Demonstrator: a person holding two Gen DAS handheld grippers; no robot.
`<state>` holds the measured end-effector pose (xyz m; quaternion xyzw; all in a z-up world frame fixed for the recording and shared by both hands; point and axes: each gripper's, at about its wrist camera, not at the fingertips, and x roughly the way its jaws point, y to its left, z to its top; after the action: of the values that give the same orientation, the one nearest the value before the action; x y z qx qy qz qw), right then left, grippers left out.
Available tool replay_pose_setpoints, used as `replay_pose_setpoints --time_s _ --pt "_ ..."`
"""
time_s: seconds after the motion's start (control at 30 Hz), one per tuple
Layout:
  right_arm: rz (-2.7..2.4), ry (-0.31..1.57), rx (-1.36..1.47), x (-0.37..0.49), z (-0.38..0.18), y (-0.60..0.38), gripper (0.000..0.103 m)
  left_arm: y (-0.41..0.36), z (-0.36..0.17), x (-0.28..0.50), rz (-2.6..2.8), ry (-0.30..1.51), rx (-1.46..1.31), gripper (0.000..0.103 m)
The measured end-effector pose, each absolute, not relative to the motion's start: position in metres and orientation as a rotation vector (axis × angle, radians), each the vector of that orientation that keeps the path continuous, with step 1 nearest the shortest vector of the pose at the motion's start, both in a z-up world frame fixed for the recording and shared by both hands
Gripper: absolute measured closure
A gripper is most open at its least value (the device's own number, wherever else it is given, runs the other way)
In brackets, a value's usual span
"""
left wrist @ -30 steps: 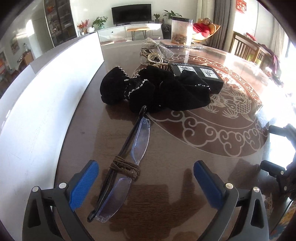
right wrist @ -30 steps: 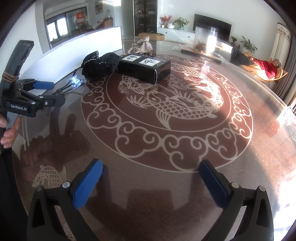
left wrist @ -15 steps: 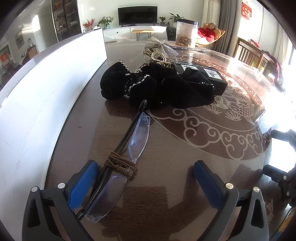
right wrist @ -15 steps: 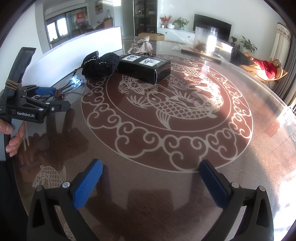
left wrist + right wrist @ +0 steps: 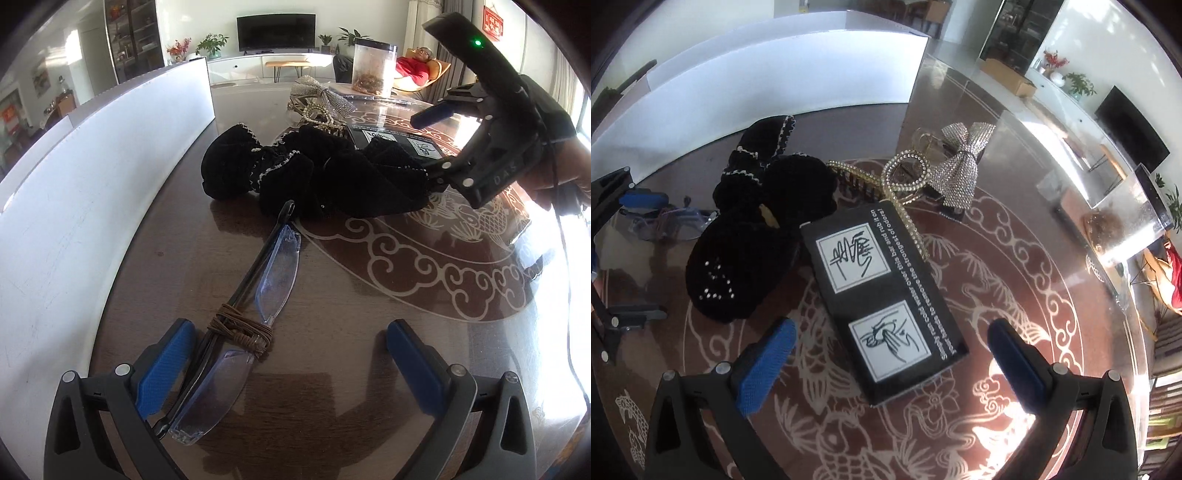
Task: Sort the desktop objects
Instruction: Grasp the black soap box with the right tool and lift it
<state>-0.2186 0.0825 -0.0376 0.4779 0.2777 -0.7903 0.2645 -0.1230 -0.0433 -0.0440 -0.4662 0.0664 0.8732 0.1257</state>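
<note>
Folded clear-lens glasses bound with brown cord lie on the dark table, their near end against the left finger of my open left gripper. Beyond them lies a heap of black velvet hair ties. My right gripper is open above the near end of a black box with two white drawings; it also shows at the right of the left wrist view. The hair ties lie left of the box. A rhinestone bow clip and a gold rhinestone clip lie behind it.
A white board wall curves along the table's left side. A clear jar stands at the far end. The table has a round fish pattern under glass. The left gripper shows at the left edge of the right wrist view.
My right gripper has swung across the table to hover over the black box. My left gripper has edged forward, so the glasses now lie against its left finger.
</note>
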Motion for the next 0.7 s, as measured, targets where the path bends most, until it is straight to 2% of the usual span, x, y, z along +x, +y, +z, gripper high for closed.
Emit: replay_pose_setpoints --time_s 0.07,0.1,0.17,0.23,0.3,0.4,0.5,0.57,0.6,0.63,0.7 --pt "-2.138 0.694 1.341 -0.236 -0.044 0.078 0.000 -0.043 -0.044 -0.123 2.544 0.194 -1.357 0.000" --pt "-2.110 0.598 1.385 -0.243 -0.048 0.080 0.002 -0.043 -0.044 -0.124 2.545 0.194 -1.357 0.000" --pt "-2.104 0.425 1.416 -0.248 -0.050 0.088 0.014 -0.043 -0.044 -0.124 2.545 0.193 -1.357 0.000" --pt "-2.139 0.365 1.405 -0.239 -0.046 0.094 0.033 -0.042 -0.044 -0.125 2.546 0.192 -1.356 0.000" --pt "-2.210 0.328 1.433 -0.220 -0.043 0.103 0.042 -0.043 -0.044 -0.125 2.547 0.192 -1.357 0.000" --pt "-2.360 0.216 1.474 -0.168 -0.042 0.123 0.042 -0.043 -0.044 -0.125 2.547 0.191 -1.357 0.000" --pt "-2.437 0.205 1.415 -0.100 -0.042 0.128 0.042 -0.043 -0.044 -0.126 2.549 0.191 -1.359 0.000" --pt "-2.495 0.205 1.379 -0.063 -0.043 0.130 0.042 -0.042 -0.044 -0.126 2.549 0.191 -1.359 0.000" --pt "-2.529 0.207 1.360 -0.050 -0.045 0.132 0.037 -0.042 -0.044 -0.127 2.549 0.190 -1.359 0.000" --pt "-2.557 0.206 1.347 -0.039 -0.047 0.135 0.021 -0.042 -0.044 -0.126 2.549 0.190 -1.359 0.000" --pt "-2.580 0.179 1.343 -0.030 -0.054 0.139 0.000 -0.042 -0.044 -0.127 2.550 0.193 -1.359 0.000"
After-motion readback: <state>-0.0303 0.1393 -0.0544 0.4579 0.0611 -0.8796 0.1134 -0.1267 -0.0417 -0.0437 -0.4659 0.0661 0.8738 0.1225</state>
